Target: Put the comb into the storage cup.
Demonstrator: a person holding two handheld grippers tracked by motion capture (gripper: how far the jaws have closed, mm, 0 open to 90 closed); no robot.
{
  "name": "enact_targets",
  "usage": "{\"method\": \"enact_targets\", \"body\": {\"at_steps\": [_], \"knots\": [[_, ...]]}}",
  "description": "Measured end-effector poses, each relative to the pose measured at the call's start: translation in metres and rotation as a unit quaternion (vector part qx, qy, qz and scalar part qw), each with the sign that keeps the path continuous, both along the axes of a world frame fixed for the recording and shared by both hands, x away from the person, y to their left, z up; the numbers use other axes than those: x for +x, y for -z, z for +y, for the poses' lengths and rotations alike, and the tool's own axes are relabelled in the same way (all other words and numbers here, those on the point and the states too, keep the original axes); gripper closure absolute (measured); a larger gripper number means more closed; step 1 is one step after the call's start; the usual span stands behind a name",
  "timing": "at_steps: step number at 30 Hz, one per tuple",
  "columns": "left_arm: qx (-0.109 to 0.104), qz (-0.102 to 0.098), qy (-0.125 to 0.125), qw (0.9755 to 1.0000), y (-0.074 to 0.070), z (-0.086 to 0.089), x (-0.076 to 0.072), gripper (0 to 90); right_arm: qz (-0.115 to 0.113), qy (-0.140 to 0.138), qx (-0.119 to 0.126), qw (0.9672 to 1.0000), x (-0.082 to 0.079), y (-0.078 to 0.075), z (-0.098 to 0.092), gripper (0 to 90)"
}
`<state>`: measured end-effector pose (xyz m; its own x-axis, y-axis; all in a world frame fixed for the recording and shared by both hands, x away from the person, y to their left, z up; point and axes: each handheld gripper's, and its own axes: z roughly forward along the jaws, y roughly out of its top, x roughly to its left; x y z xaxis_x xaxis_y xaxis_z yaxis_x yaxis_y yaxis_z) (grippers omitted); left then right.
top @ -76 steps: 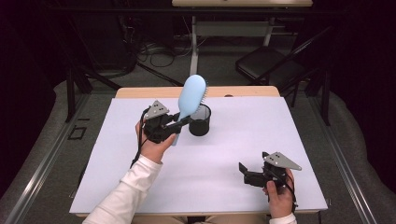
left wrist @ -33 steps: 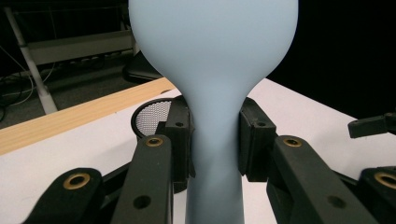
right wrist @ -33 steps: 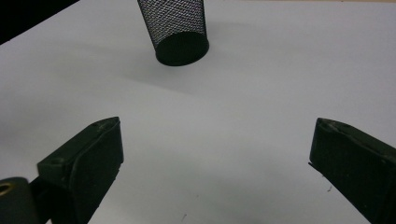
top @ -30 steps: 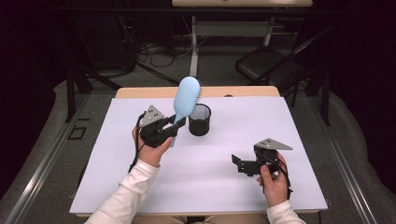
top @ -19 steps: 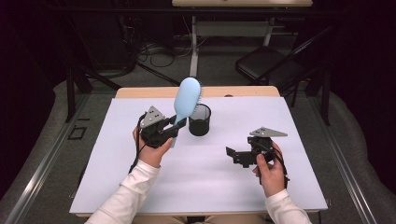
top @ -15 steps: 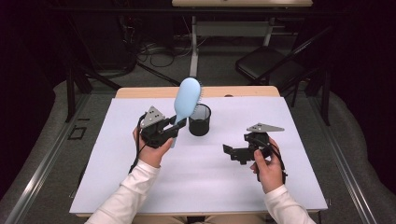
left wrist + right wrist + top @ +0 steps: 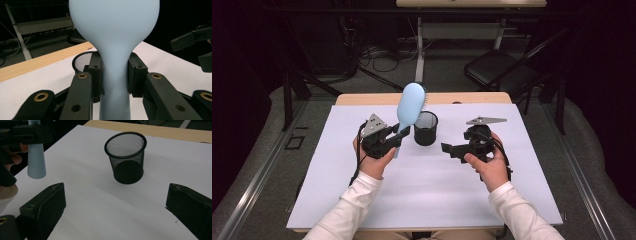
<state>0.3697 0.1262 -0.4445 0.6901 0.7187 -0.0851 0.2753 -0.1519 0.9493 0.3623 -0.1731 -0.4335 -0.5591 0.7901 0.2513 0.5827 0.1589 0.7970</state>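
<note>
Left gripper clamped on blue brush handle, head up toward 12 o'clock, mesh cup upright just at brush's 3 o'clock, right gripper jaws spread, empty, at cup's 4 o'clock, white mat beneath.

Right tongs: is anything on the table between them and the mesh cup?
Nothing visible. The right tongs stand open facing the mesh cup, with bare white tabletop between. The blue brush, clamped in the left tongs, is off to the side.

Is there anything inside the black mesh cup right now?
No, the mesh cup stands empty; its bare bottom shows through the open rim.
</note>
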Motion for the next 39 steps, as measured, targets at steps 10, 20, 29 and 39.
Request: {"method": "enact_targets", "body": {"at_steps": [10, 20, 29, 39], "knots": [[-0.001, 0.0, 0.0, 1.0, 0.0, 0.0, 0.0, 69.8, 0.017, -0.017, 0.007, 0.9997, 0.013, -0.012, 0.012, 2.2], [-0.001, 0.0, -0.002, 1.0, 0.001, 0.001, 0.0, 69.8, 0.012, -0.028, 0.015, 0.9994, 0.022, -0.025, 0.022, 2.8], [-0.002, -0.003, -0.002, 1.0, 0.001, 0.001, -0.001, 69.8, 0.017, -0.029, 0.041, 0.9986, 0.03, -0.036, 0.024, 4.0], [-0.001, -0.004, -0.002, 1.0, 0.001, 0.001, -0.001, 69.8, 0.027, -0.023, 0.065, 0.9972, 0.037, -0.046, 0.024, 8.4]]}}
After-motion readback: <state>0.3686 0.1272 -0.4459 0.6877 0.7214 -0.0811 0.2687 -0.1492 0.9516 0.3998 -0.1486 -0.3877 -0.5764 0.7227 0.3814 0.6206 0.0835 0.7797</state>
